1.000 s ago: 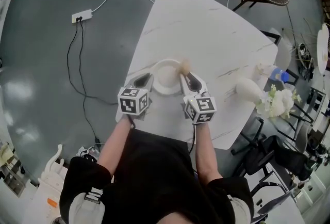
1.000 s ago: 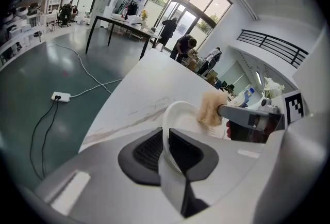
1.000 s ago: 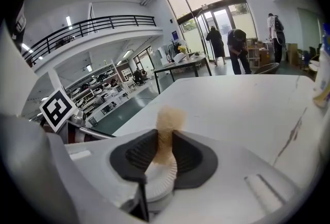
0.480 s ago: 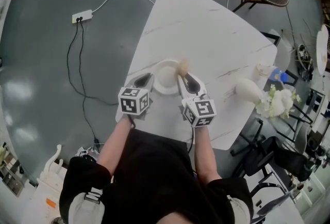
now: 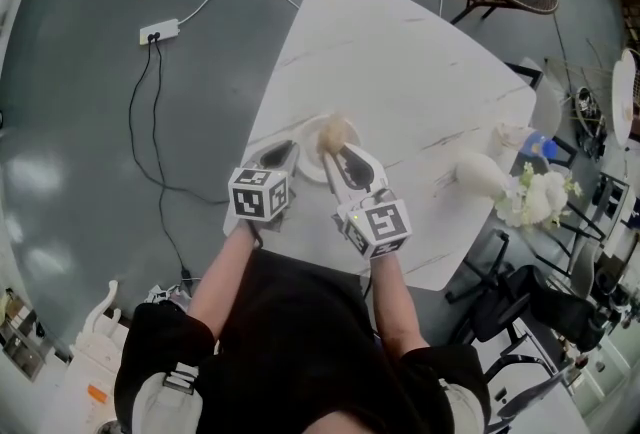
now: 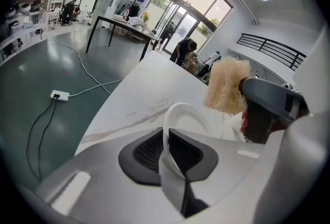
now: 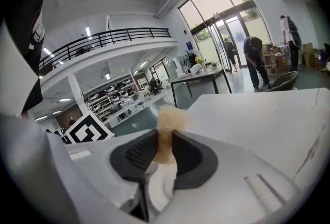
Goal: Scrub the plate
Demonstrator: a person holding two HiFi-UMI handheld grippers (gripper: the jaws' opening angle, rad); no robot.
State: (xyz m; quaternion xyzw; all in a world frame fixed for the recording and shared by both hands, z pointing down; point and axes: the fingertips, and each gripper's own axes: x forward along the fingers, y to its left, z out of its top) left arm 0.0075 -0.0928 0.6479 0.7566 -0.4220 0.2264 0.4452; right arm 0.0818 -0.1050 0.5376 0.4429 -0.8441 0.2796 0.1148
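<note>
The scrub looks mid-course rather than finished. The left hand-held gripper (image 6: 166, 148) is clamped on the near rim of the white plate (image 6: 186, 113), steadying it at the near edge of the worktop (image 5: 400, 62). Whether the plate rests flat there or is tipped up, I cannot tell. The right hand-held gripper (image 7: 165, 153) is clamped on a tan, fibrous scrubber (image 7: 168, 124). In the head view the scrubber sits over the plate's far side. In the left gripper view it appears just above the plate, with a gap between them. I judge this a pause between strokes, not a stroke itself. The plate shows no dirt or suds, so how much is scrubbed cannot be read. Left to do: bring the scrubber down and work the surface.
</note>
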